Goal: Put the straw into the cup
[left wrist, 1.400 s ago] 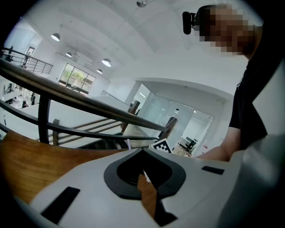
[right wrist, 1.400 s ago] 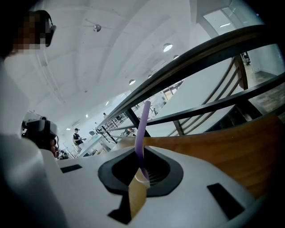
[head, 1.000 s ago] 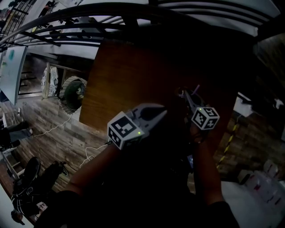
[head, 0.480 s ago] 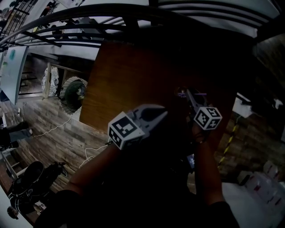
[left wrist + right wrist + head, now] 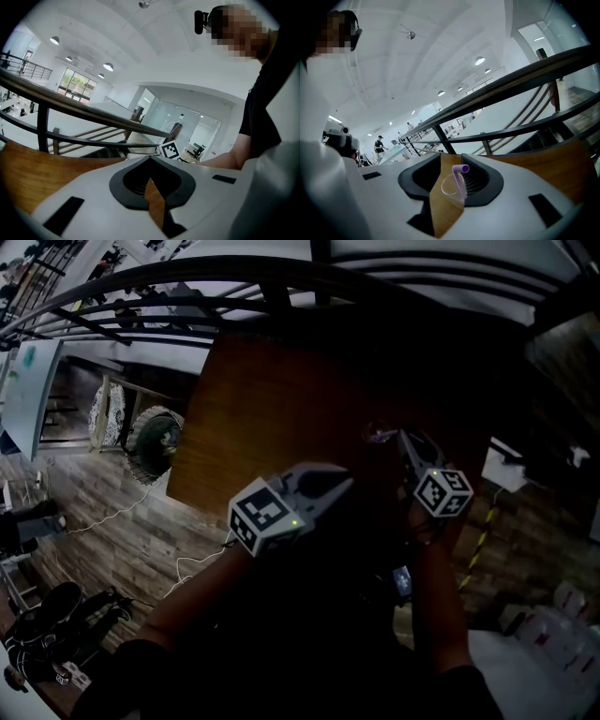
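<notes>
One purple straw (image 5: 462, 180) now stands in the clear cup (image 5: 451, 190), its bent tip pointing out over the rim, just ahead of the right gripper (image 5: 451, 157). A second ago that gripper's jaws were nearly closed with the straw slanting from their tips above the cup. They are now swinging wide apart, and no pad touches the straw or the cup; both show in the gap between the jaws but beyond them.

From the head view, the right gripper (image 5: 405, 442) has drawn up and slightly back from the cup (image 5: 378, 435), which sits on the brown wooden counter (image 5: 281, 399) directly past its tips. The scene there is dark, and only a fleck of purple marks the straw.

The left gripper (image 5: 345, 479) hangs beside and short of the right one, well apart from the cup. Its own view shows the left gripper (image 5: 150, 158) with jaw tips together and nothing between them but bare counter.

Judged from this, the release has gone through and the straw is seated, so the task looks complete or all but complete.
</notes>
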`<state>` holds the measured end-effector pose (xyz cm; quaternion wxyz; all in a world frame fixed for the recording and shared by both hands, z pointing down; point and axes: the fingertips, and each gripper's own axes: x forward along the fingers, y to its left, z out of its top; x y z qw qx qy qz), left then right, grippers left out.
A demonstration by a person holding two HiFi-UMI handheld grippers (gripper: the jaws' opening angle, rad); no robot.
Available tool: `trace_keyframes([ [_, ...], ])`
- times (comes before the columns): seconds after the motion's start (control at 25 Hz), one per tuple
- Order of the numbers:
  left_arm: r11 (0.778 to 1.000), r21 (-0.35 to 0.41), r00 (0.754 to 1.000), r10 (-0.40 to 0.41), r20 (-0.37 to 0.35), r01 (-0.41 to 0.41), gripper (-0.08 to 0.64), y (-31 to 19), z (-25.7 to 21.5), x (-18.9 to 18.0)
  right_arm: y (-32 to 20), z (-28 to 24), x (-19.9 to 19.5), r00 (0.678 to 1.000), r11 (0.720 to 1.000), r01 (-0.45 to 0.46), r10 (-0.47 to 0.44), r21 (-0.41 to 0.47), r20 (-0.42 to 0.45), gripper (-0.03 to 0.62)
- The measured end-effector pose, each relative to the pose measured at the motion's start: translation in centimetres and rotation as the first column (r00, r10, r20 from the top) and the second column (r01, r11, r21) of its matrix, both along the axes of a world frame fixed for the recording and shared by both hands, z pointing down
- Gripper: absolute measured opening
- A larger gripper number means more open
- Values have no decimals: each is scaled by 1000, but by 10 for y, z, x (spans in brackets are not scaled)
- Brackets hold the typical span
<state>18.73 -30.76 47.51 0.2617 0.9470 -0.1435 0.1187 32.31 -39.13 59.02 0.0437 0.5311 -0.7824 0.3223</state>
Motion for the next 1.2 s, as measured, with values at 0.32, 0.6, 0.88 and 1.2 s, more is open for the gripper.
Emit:
trace_keyframes([
  [0.32, 999, 35, 1000, -6, -15, 7, 11, 31, -17, 6, 29, -25, 14, 1000, 999, -13, 13, 46, -14, 129],
  [0.6, 998, 65, 999, -25, -32, 27, 11, 64, -32, 5, 63, -53, 8, 1000, 995, 19, -17, 93, -17, 129],
  [0.88, 993, 93, 996, -71, -48, 76, 11, 95, -41, 2, 107, -81, -10, 996, 988, 84, -85, 133, 3, 129],
  [1.2, 984, 145, 993, -100, -55, 107, 11, 120, -63, -3, 144, -121, -32, 985, 970, 175, -174, 166, -23, 129],
])
